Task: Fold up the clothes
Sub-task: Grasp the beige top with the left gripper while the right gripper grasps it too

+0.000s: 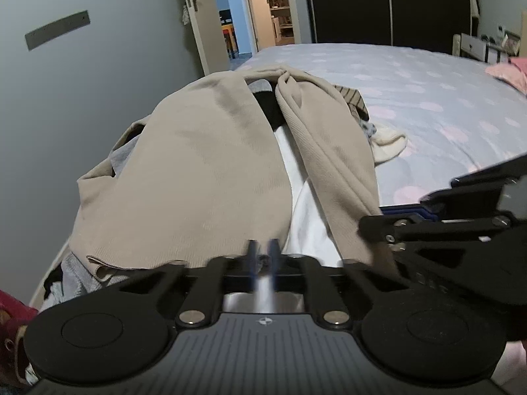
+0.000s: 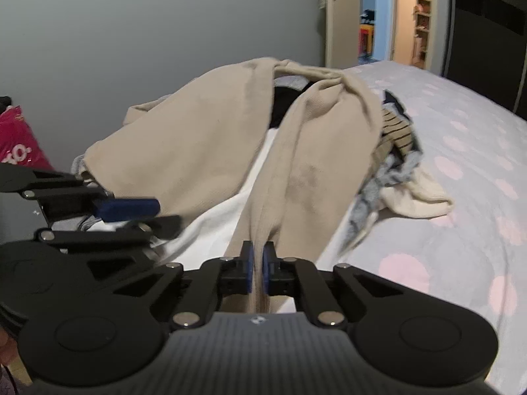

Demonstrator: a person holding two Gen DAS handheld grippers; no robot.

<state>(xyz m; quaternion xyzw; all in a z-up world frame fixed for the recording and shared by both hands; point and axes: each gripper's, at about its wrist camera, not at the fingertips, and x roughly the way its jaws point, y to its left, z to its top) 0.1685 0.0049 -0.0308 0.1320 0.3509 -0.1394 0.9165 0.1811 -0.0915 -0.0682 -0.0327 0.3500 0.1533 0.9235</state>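
Two grippers at the near edge of the heap on the bed (image 2: 461, 151). Right gripper (image 2: 258, 271) clenched on trousers' (image 2: 204, 138) right leg, running far-near; left gripper (image 1: 263, 256) pinched, contents unclear, nearer left leg

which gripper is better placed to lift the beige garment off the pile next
Right, probably. The right gripper is already shut on the beige garment. The left gripper sits closed at its hem edge; whether it holds cloth is unclear.
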